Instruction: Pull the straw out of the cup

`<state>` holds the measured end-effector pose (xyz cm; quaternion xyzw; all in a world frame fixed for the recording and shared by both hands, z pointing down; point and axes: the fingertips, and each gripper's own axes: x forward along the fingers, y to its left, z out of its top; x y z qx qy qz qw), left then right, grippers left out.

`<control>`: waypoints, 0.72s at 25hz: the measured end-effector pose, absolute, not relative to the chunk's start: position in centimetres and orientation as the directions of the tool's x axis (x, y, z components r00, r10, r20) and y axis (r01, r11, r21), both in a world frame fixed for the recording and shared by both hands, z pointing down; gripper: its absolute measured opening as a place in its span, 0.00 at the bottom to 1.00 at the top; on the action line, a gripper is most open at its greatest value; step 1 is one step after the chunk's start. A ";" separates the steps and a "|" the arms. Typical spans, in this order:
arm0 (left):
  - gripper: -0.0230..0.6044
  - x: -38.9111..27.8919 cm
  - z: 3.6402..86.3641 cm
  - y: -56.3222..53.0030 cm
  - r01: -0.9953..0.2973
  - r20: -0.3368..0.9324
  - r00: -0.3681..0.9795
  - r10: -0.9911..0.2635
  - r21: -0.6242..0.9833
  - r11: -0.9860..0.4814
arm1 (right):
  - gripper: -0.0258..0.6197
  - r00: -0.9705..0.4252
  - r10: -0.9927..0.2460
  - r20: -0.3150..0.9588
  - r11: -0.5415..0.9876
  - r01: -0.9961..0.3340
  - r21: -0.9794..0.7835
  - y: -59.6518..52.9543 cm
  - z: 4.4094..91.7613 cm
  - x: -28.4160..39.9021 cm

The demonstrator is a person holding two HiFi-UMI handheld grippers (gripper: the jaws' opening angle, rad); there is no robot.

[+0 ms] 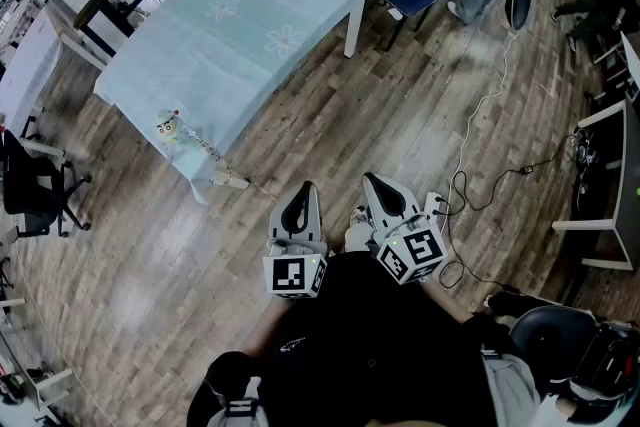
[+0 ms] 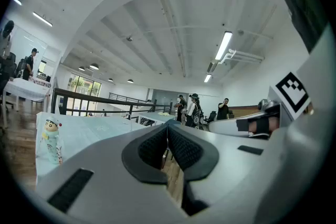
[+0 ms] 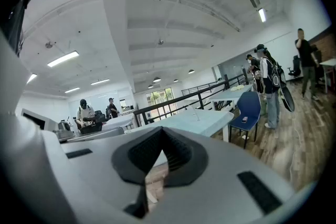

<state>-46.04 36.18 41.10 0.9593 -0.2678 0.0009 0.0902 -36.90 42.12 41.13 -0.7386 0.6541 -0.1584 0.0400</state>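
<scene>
Cup: upright at the near corner of the surface, middle left of frame; straw too small to tell. Left gripper, right gripper: jaws closed, empty, lower centre, well apart from cup; left nearer.

The room was bright, evenly lit by ceiling lamps and far windows. The floor carried only soft, faint shadows and a pale sheen. Both gripper views bent hard at the edges, with black corners, and the near fingers looked slightly soft. The head view curved too, yet stayed sharp.
</scene>
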 end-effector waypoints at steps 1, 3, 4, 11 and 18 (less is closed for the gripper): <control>0.06 -45.5 41.0 36.4 -0.514 0.057 0.857 -0.513 0.174 -0.840 | 0.05 0.089 -0.979 0.183 -0.137 -0.954 -0.267 42.2 41.0 -36.5; 0.06 -44.2 40.8 37.0 -0.514 0.065 0.857 -0.511 0.175 -0.840 | 0.05 0.079 -0.980 0.185 -0.127 -0.956 -0.266 42.4 40.6 -35.4; 0.06 -43.5 40.7 37.2 -0.512 0.064 0.858 -0.509 0.174 -0.841 | 0.05 0.074 -0.980 0.184 -0.122 -0.957 -0.263 42.5 40.4 -34.8; 0.06 -40.0 40.3 38.0 -0.527 0.052 0.849 -0.526 0.161 -0.835 | 0.05 0.035 -0.985 0.166 -0.076 -0.966 -0.247 42.6 40.3 -31.5; 0.06 -35.3 39.9 38.2 -0.503 0.028 0.863 -0.505 0.142 -0.852 | 0.05 0.017 -0.990 0.143 -0.050 -0.972 -0.229 43.2 39.9 -28.3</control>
